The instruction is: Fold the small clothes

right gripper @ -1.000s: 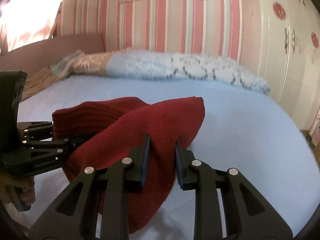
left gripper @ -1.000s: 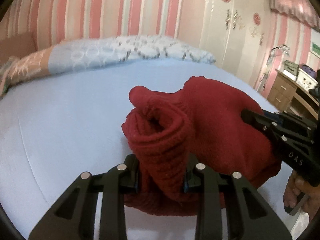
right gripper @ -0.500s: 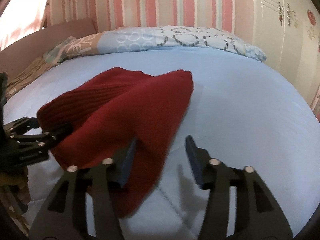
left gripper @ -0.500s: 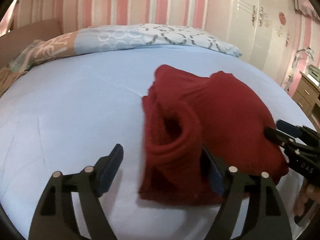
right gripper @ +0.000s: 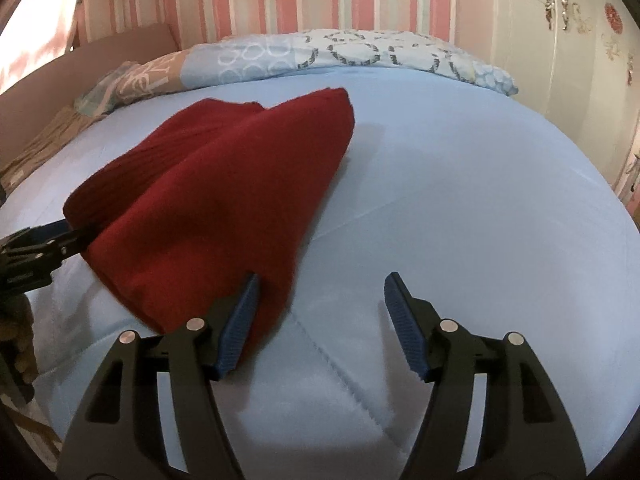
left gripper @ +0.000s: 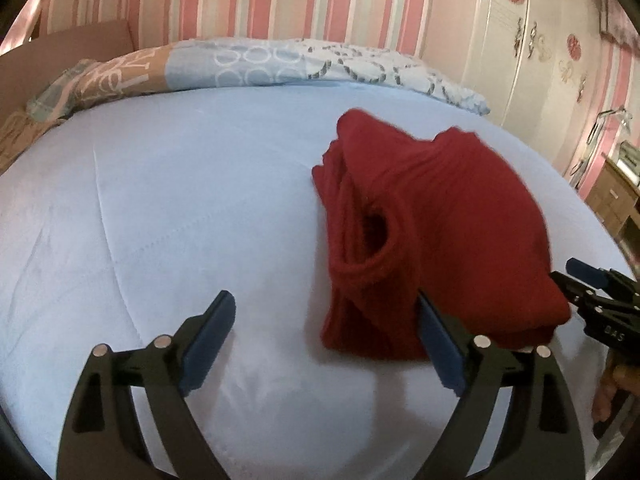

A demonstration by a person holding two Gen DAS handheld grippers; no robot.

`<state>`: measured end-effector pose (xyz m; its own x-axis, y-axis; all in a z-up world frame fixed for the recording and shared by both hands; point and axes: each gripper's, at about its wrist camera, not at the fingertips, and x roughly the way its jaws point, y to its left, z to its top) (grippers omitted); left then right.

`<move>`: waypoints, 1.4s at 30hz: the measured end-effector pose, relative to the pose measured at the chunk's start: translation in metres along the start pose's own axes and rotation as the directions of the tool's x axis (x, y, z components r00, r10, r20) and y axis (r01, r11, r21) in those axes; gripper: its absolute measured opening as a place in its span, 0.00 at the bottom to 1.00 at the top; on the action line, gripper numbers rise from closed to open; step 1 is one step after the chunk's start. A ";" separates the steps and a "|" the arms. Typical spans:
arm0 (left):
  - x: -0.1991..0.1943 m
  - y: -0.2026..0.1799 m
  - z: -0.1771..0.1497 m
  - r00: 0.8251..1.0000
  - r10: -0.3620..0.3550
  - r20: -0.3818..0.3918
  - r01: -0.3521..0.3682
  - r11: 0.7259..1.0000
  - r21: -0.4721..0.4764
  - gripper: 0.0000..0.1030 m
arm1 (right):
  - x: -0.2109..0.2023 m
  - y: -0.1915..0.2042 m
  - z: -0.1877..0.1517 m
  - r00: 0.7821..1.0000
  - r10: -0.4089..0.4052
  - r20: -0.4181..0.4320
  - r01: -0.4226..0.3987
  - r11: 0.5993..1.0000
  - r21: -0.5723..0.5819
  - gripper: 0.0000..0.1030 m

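A dark red knitted garment [left gripper: 448, 224] lies folded on the light blue bed sheet [left gripper: 168, 208], its ribbed opening facing me. My left gripper [left gripper: 323, 298] is near the garment's front corner. Its jaws are opening wide, the corner lies loosely between them, and the right pad [left gripper: 438, 344] rests beside the cloth without squeezing it. In the right wrist view the garment [right gripper: 224, 200] spreads to the left. My right gripper [right gripper: 323, 280] is opening at the garment's near right edge, with mostly bare sheet [right gripper: 460, 200] in the gap. Each gripper shows at the edge of the other's view: the right gripper [left gripper: 592, 296] and the left gripper [right gripper: 40, 246].
A patterned quilt and pillows [left gripper: 256, 66] lie along the head of the bed, below a pink striped wall. A white wardrobe [left gripper: 532, 52] and a wooden drawer unit [left gripper: 612, 192] stand to the right. A hand [left gripper: 612, 392] shows at the right edge.
Both grippers were shut on the lifted red garment. They have let go and spread wide, and the garment now lies folded on the sheet. Both grippers have sunk lower.
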<state>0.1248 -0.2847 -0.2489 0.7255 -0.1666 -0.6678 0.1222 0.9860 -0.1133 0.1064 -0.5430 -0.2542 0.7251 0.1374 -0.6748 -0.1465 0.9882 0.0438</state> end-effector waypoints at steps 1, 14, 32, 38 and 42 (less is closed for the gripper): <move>-0.004 0.000 0.000 1.000 -0.005 0.005 0.005 1.000 0.001 0.86 | -0.005 0.000 0.002 1.000 -0.007 0.008 0.007 1.000 0.010 0.66; -0.095 0.050 0.042 0.991 0.017 0.133 -0.020 0.999 0.024 0.90 | -0.083 0.065 0.046 0.989 -0.042 0.139 0.022 0.990 0.139 0.97; -0.200 0.185 0.045 0.981 0.080 0.176 -0.080 0.997 -0.007 0.98 | -0.130 0.232 0.066 0.991 -0.089 0.105 0.079 0.992 0.096 0.97; -0.218 0.189 0.049 0.972 0.075 0.223 -0.081 0.997 0.017 0.98 | -0.158 0.260 0.073 0.983 -0.084 0.164 0.071 0.994 0.084 0.97; -0.229 0.195 0.053 0.972 0.055 0.230 -0.056 0.998 -0.001 0.98 | -0.174 0.265 0.078 0.978 -0.109 0.175 0.100 0.993 0.058 0.97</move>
<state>0.0185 -0.0538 -0.0790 0.8674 -0.1077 -0.4858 0.0808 0.9938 -0.0760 -0.0057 -0.3002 -0.0674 0.8435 0.0383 -0.5358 -0.0333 0.9993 0.0189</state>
